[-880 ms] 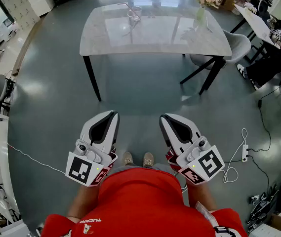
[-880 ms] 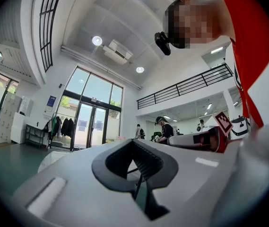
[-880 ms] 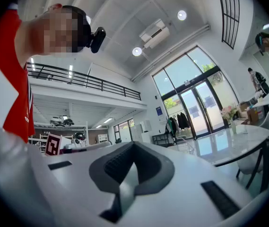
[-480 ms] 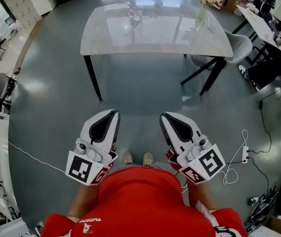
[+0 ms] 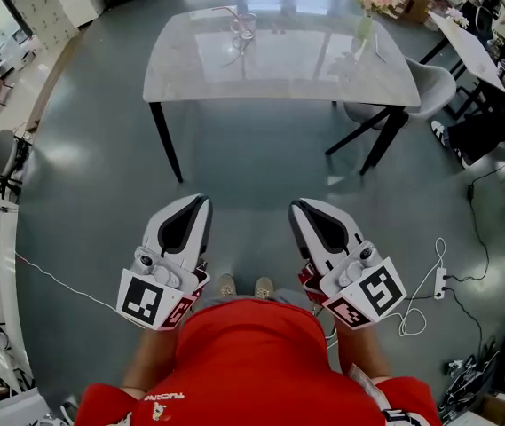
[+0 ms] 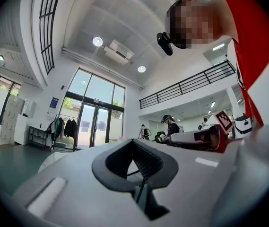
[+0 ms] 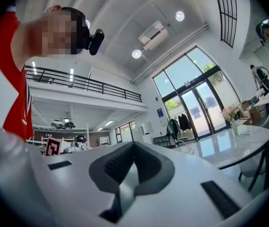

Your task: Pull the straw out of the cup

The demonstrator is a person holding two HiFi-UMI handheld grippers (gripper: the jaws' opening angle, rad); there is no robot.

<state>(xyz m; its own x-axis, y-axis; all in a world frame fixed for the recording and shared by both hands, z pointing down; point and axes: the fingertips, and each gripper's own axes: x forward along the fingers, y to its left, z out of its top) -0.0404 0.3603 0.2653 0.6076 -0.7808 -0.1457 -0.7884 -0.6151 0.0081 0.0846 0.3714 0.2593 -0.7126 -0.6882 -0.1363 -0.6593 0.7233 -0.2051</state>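
Observation:
On the far side of the marble table (image 5: 279,69), a clear cup (image 5: 244,27) stands with a thin straw (image 5: 227,10) leaning out to the left. Both grippers are held low at the person's waist, well short of the table and pointing toward it. The left gripper (image 5: 197,202) has its jaws together with nothing between them. The right gripper (image 5: 298,208) is likewise shut and empty. In the left gripper view the left gripper (image 6: 133,143) shows only its shut tips against the hall. The right gripper (image 7: 134,145) has the table's edge (image 7: 240,143) to its right.
A vase of pink flowers (image 5: 365,11) stands on the table's right part, and a grey chair (image 5: 430,82) sits by its right end. A power strip with a white cable (image 5: 438,278) lies on the floor at right. People sit at desks (image 5: 492,69) at far right.

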